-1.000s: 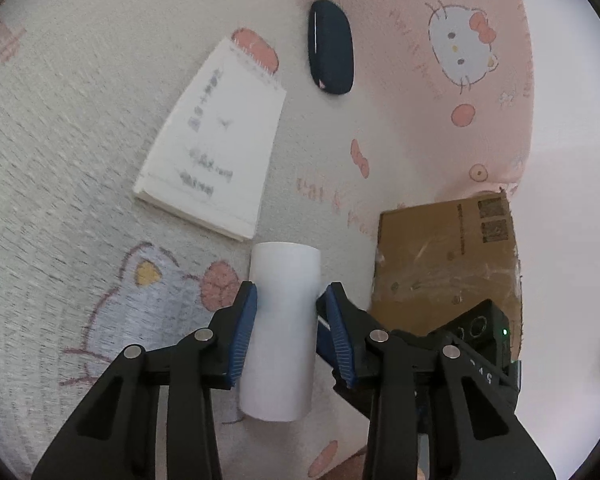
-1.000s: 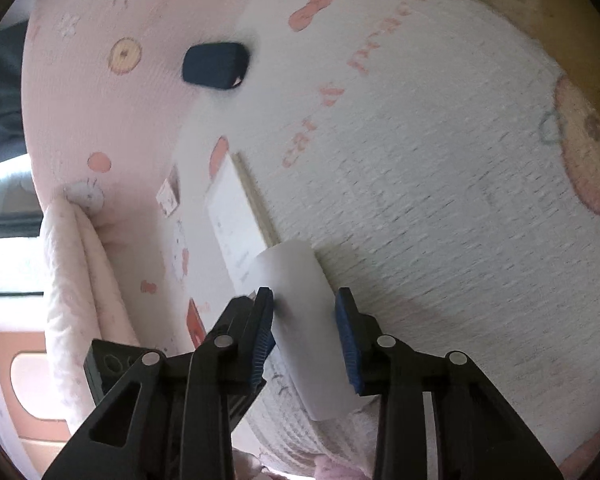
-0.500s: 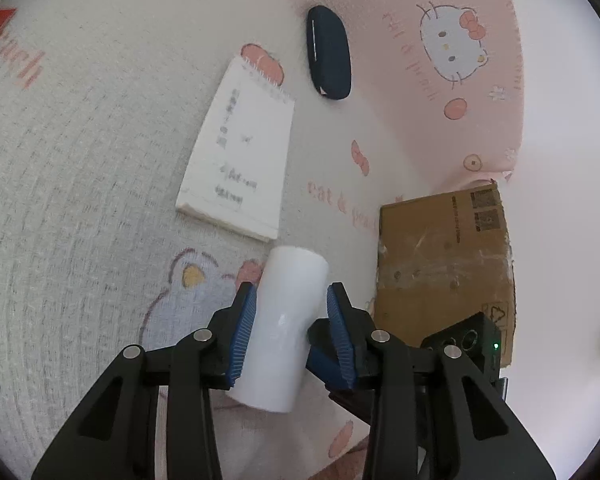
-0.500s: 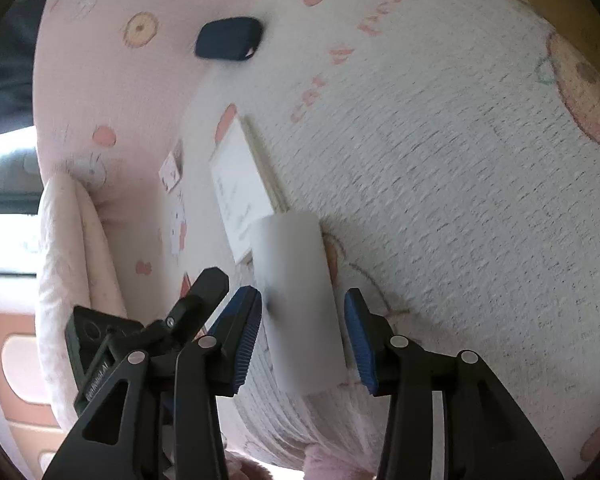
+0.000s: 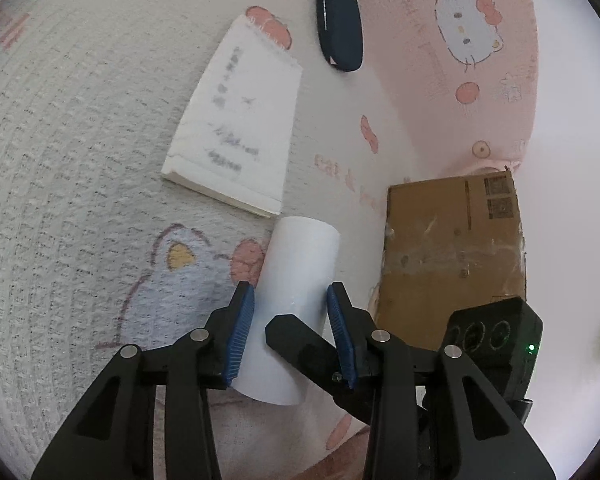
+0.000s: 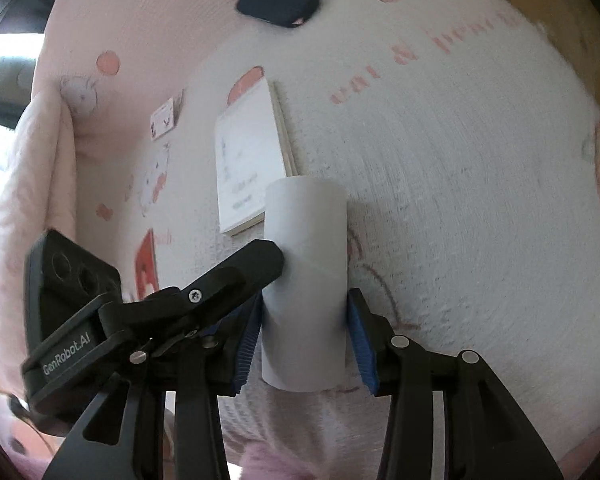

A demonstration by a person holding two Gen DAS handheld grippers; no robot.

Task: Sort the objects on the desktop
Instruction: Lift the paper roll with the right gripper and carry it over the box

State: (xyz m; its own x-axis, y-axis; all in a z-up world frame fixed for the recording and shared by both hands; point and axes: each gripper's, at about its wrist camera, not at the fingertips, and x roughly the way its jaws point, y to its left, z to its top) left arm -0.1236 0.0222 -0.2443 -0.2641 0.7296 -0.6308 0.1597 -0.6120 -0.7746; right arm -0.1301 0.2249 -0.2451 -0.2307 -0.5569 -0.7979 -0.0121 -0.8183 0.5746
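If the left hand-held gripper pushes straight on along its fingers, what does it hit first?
The white tube is already between the left hand-held gripper's fingers; past it, probably the notepad, though depth is unclear.

Notepad (image 5: 236, 128) just beyond roll (image 5: 296, 280); cardboard box (image 5: 452, 256) close right; left side free.

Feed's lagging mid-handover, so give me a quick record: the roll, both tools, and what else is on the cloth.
item: white roll
left tool: shut on the roll, a pad on each side
right tool: astride the same roll; jaws have just been opening; pads at its sides, pressing or not unclear
cloth: notepad lying flat, dark blue case beyond it
box: cardboard box beside the roll
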